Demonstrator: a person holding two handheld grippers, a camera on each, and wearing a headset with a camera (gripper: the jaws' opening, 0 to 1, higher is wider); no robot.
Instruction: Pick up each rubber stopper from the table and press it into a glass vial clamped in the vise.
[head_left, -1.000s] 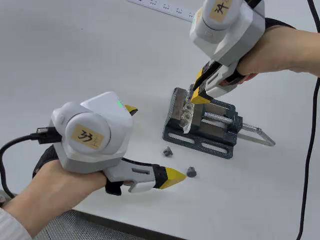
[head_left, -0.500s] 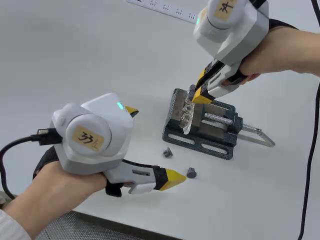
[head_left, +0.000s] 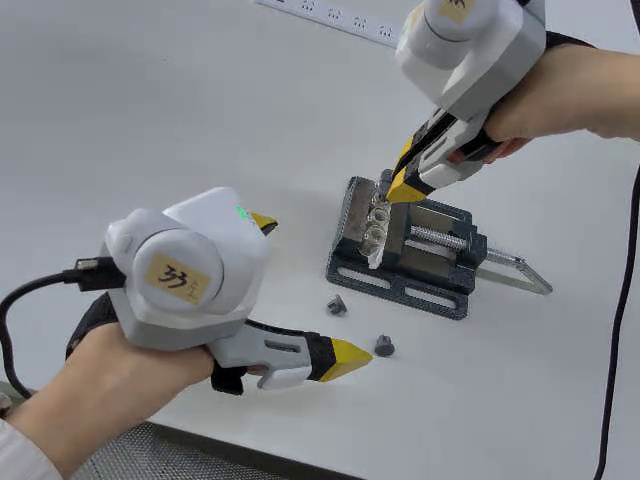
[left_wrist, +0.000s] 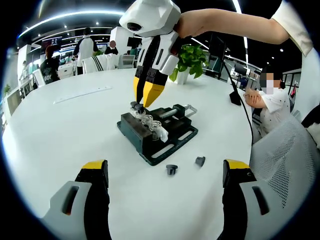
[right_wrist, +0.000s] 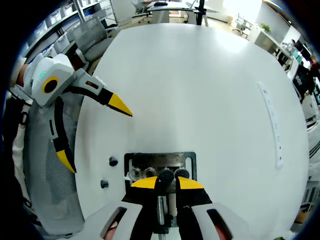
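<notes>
Head view: right gripper (head_left: 398, 190) at the dark metal vise (head_left: 410, 270), left gripper (head_left: 320, 290) short of it. Left gripper view: its jaws gape wide toward two grey flanged spares (left_wrist: 171, 169) before the vise. Right gripper view: narrow jaws pinch a round rubber stopper (right_wrist: 166, 176) over clear glass vials (right_wrist: 142, 173); seating it, I judge, needs a straight downward push.

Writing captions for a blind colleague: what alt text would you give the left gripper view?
The right gripper points down from above, its yellow tips at the glass vials clamped in a dark vise on a white table. Two loose stoppers lie nearer, before the left gripper's wide-open jaws.
</notes>
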